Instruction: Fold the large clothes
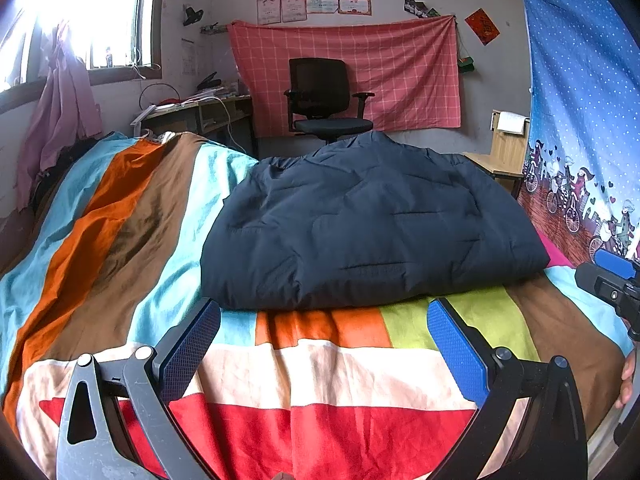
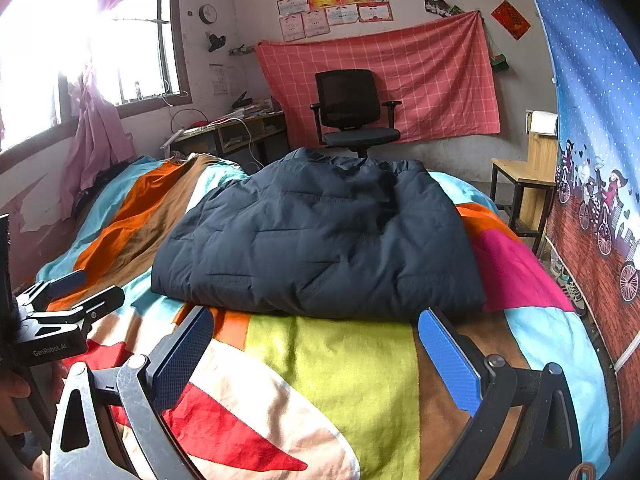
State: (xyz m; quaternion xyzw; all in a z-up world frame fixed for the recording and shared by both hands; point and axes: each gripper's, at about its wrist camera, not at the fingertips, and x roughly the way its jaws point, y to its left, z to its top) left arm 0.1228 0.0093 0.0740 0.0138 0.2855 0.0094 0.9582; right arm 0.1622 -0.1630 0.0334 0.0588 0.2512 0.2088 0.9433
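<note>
A dark navy quilted jacket (image 1: 372,220) lies folded into a compact bundle on the striped, many-coloured bedspread (image 1: 304,364). My left gripper (image 1: 324,320) hovers open just short of the bundle's near edge, nothing between its blue pads. In the right wrist view the same jacket (image 2: 320,240) sits ahead of my right gripper (image 2: 316,328), also open and empty, a little back from the fold. The right gripper (image 1: 612,280) shows at the right edge of the left view, and the left gripper (image 2: 72,300) shows at the left edge of the right view.
A black office chair (image 1: 324,100) stands beyond the bed before a red checked cloth (image 1: 400,68). A cluttered desk (image 1: 200,108) is under the window at left. A wooden chair (image 2: 524,184) and a blue printed curtain (image 2: 600,160) stand at right.
</note>
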